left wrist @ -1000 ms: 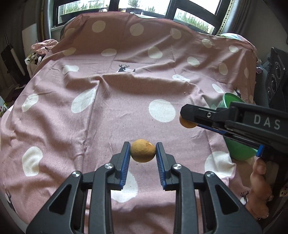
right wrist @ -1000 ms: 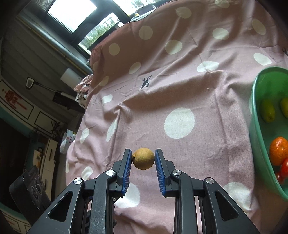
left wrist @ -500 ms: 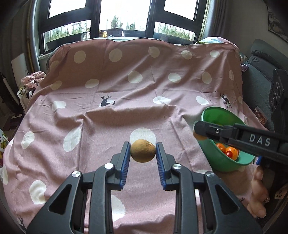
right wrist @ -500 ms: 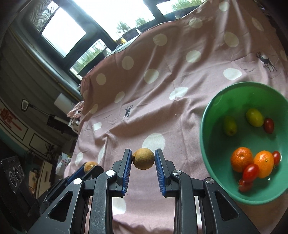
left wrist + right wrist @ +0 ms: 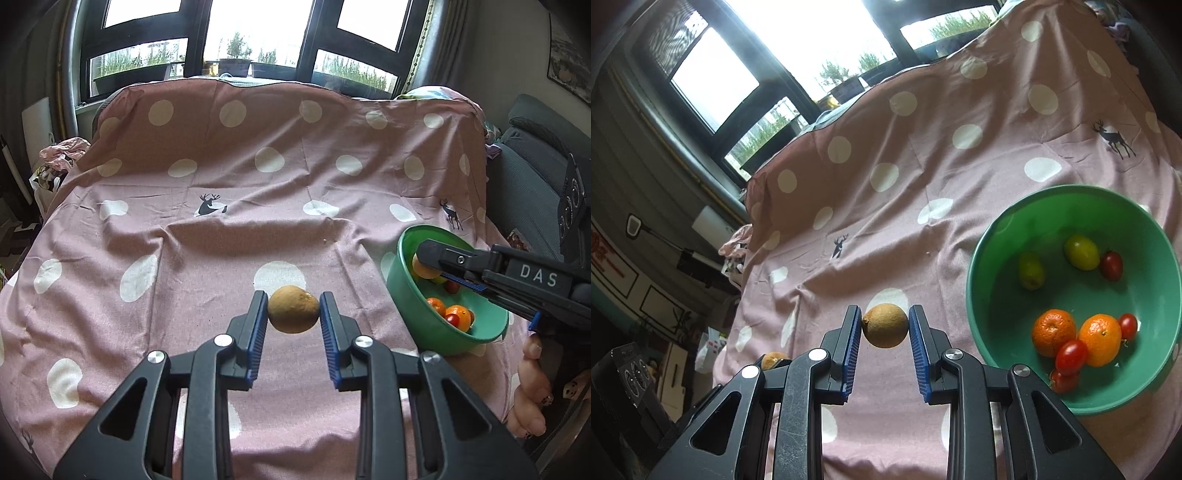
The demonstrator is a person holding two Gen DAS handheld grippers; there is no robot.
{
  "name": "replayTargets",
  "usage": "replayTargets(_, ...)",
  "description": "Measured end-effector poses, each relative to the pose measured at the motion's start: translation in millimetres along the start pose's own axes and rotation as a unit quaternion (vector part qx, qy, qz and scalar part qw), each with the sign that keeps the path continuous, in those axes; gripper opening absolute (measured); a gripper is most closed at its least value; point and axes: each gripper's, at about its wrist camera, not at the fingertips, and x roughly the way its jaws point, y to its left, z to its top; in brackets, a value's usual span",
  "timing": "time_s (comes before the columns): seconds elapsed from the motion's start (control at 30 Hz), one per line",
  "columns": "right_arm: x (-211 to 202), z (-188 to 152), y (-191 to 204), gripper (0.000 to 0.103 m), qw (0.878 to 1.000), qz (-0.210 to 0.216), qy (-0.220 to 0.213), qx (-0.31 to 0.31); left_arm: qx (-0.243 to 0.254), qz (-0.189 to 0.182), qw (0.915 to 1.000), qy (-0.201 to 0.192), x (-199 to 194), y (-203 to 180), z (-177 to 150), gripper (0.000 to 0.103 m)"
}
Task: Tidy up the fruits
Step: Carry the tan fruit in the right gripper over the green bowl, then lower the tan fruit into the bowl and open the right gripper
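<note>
Change: since a second ago I have lifted both grippers and swung them toward the bowl; in my left view the right gripper now reaches over the bowl's rim, where before it hung short of it above the cloth.
Left gripper [image 5: 293, 314]: clamped on a brownish-yellow fruit [image 5: 293, 309], blue pads pressing its two sides, held in the air above the pink cloth [image 5: 221, 240], near a white dot.
Cloth: pink with white dots and small deer prints, draped over the surface; I cannot tell what lies under it.
Right gripper [image 5: 885, 325]: closed tight on a second yellow-brown fruit [image 5: 885, 325], pads on both flanks, raised above the cloth just left of the bowl in its own view.
Right gripper from the left view [image 5: 428, 264]: its tip and fruit sit over the bowl's near-left rim.
Green bowl [image 5: 982, 258]: on the cloth at the right; inside I see two oranges [image 5: 1075, 334] together, red cherry tomatoes [image 5: 1071, 351] touching them, another red tomato [image 5: 1112, 265] beside a yellow-green fruit [image 5: 1081, 252], and a second green fruit [image 5: 1031, 270] a little apart.
Hand [image 5: 528, 391]: fingers visible below the right gripper's handle at the far right edge.
</note>
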Motion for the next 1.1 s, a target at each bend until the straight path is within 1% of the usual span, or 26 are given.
replayTargets(0.1, -9, 3, -5, 0.028, 1.000, -0.005, -0.010, -0.003, 0.006, -0.005, 1.0000, -0.006, -1, -11, 6, 0.028)
replayTargets(0.17, -16, 5, -13, 0.028, 1.000, -0.004, -0.019, 0.009, 0.011, -0.017, 0.9998, -0.009, -2, -22, 11, 0.028)
replayTargets(0.23, -23, 8, -22, 0.028, 0.999, -0.016, -0.027, 0.017, 0.014, -0.031, 0.9994, -0.010, 1, -33, 14, 0.028)
replayTargets(0.3, -27, 11, -30, 0.028, 0.999, -0.029, -0.035, 0.024, 0.020, -0.036, 0.9991, -0.011, 5, -47, 16, 0.028)
replayTargets(0.43, -38, 15, -49, 0.028, 0.997, -0.038, -0.048, 0.047, 0.033, -0.059, 0.9977, -0.003, 17, -75, 21, 0.028)
replayTargets(0.57, -49, 17, -70, 0.028, 0.994, -0.055, -0.059, 0.068, 0.050, -0.067, 0.9965, 0.003, 30, -101, 25, 0.028)
replayTargets(0.6, -51, 18, -76, 0.028, 0.993, -0.061, -0.062, 0.074, 0.054, -0.071, 0.9960, 0.005, 33, -107, 25, 0.028)
replayTargets(0.67, -54, 19, -89, 0.028, 0.990, -0.091, -0.066, 0.086, 0.061, -0.081, 0.9948, 0.014, 41, -119, 25, 0.028)
replayTargets(0.7, -55, 20, -96, 0.028, 0.988, -0.105, -0.067, 0.093, 0.062, -0.085, 0.9943, 0.018, 45, -123, 25, 0.028)
replayTargets(0.73, -56, 20, -104, 0.028, 0.986, -0.109, -0.067, 0.103, 0.064, -0.087, 0.9939, 0.023, 50, -127, 25, 0.028)
replayTargets(0.8, -57, 20, -118, 0.028, 0.985, -0.103, -0.064, 0.123, 0.068, -0.090, 0.9931, 0.031, 59, -135, 24, 0.028)
replayTargets(0.87, -57, 20, -129, 0.028, 0.983, -0.106, -0.061, 0.135, 0.073, -0.092, 0.9923, 0.040, 67, -143, 21, 0.028)
replayTargets(1.1, -49, 19, -146, 0.028, 0.979, -0.128, -0.043, 0.153, 0.075, -0.108, 0.9886, 0.073, 91, -156, 14, 0.028)
